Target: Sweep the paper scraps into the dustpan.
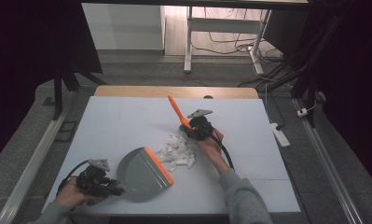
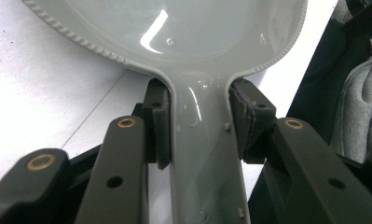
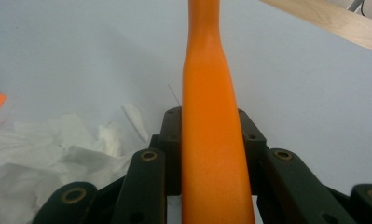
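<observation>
1. Nearest the camera, at the lower left of the high view, one left gripper [image 1: 110, 188] has its jaws clamped on the handle of one grey dustpan [image 1: 141, 173].
2. One orange strip edges the pan's lip, which faces one heap of white paper scraps [image 1: 175, 152] at centre frame.
3. One right gripper [image 1: 189, 127], right of centre, is closed tight on one orange brush handle [image 1: 178, 111] slanting to the upper left.
4. Both pads [image 3: 172, 135] press the handle's sides.
5. One white table [image 1: 127, 121] bears everything.
</observation>
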The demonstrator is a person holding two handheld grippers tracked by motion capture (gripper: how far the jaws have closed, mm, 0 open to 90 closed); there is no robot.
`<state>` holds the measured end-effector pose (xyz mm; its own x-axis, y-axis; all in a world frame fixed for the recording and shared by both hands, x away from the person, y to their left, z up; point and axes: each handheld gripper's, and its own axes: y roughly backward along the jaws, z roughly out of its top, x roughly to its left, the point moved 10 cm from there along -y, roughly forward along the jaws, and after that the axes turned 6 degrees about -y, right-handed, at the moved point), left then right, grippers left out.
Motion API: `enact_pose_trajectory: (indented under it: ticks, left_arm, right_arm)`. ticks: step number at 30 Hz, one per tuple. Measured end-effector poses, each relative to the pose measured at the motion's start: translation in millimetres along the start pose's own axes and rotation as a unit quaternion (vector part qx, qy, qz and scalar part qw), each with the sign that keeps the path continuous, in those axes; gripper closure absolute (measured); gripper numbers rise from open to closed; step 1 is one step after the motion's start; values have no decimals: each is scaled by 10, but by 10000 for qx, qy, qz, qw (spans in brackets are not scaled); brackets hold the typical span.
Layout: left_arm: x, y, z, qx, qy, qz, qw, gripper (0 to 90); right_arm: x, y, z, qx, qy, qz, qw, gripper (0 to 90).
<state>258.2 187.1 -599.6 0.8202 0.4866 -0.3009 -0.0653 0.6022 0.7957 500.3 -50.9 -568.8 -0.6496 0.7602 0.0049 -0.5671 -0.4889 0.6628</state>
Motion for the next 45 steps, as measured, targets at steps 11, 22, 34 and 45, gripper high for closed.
enact_pose_trajectory:
  ticks: [11,22,34,45]
  left_arm:
    - [-3,-11,10,-12,17,2,10000,611]
    - [2,-16,16,-23,13,5,10000,611]
    - [1,-20,17,-22,32,0,10000,611]
    - [1,-24,16,-28,43,4,10000,611]
  right_arm:
    - [264,1,-18,52,171,185,9997,699]
    - [777,-15,-26,143,423,728,9963,699]
    - [1376,-11,-55,174,843,1203,9890,699]
    - [1589,397,203,-389,855,1647,9819,699]
